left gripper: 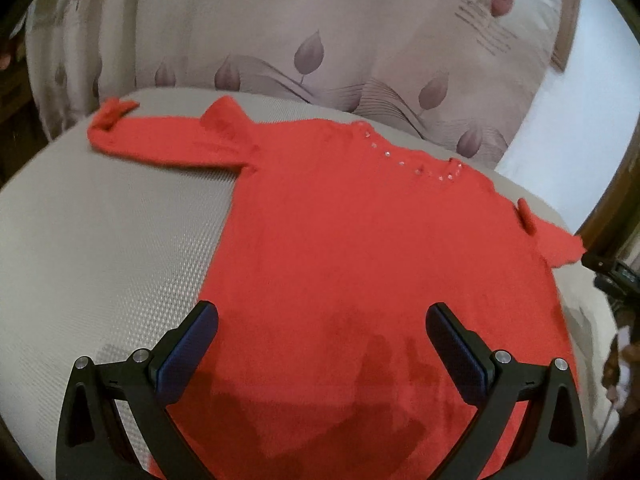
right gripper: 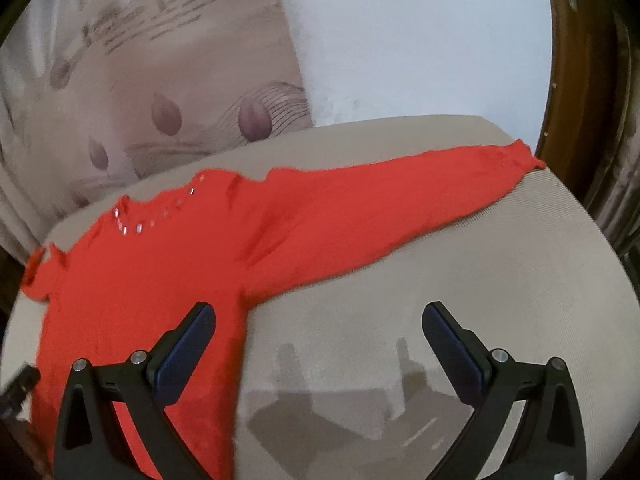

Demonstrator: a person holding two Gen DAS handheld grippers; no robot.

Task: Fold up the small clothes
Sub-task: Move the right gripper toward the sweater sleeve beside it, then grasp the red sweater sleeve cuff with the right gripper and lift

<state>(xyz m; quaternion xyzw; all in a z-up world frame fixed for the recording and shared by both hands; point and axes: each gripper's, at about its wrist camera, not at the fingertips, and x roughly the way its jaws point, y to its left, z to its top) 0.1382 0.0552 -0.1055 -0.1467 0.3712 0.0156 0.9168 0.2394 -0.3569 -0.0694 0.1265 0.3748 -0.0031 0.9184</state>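
Hovering left tongs (left gripper: 322, 338), right tongs (right gripper: 319, 336), wide apart

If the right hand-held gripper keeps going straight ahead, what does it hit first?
Probably the bare beige cushion; the right hand-held gripper is open above it, and the red sweater's sleeve lies farther ahead.

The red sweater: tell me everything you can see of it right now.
The red sweater lies flat, front up, spread on the beige seat cushion. It looks like a soft knit, with shiny studs along the neckline. Both long sleeves stretch outward, unfolded. Neither open gripper, left or right, grips it.
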